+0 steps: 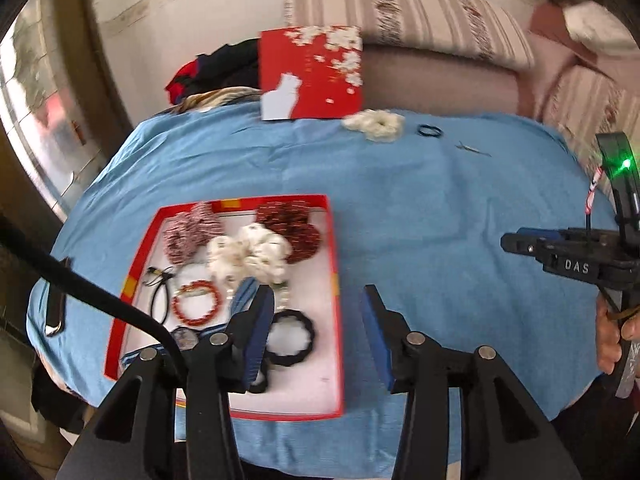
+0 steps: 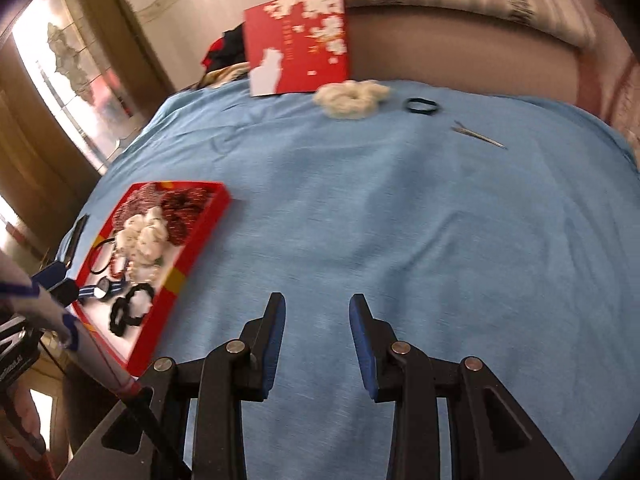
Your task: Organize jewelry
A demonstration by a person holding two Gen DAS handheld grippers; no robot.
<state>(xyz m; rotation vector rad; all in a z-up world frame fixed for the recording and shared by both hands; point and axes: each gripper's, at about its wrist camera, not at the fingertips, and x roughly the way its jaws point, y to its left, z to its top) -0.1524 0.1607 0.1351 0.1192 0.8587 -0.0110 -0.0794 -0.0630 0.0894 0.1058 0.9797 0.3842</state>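
Both grippers hang empty with jaws apart: my left gripper [image 1: 316, 300] hovers over the near right corner of the red box [image 1: 334, 264], one finger above the black scrunchie [image 1: 289, 336] inside it, while my right gripper [image 2: 317, 308] sits over bare blue cloth [image 2: 400, 220] to the right of the box. I judge the box is the collecting place, since the scrunchies, red bead bracelet [image 1: 196, 304] and watch [image 1: 185, 338] already lie in it. Three things remain well beyond the box, at the far edge by the box lid [image 1: 312, 76]: a white scrunchie [image 2: 352, 98], a black hair tie [image 2: 421, 105] and a thin metal piece, perhaps a clip or tweezers [image 2: 478, 135]. The right view shows those stragglers clearer; the left view alone lays out the box's contents plainly. Reaching for the far items looks like my next job.
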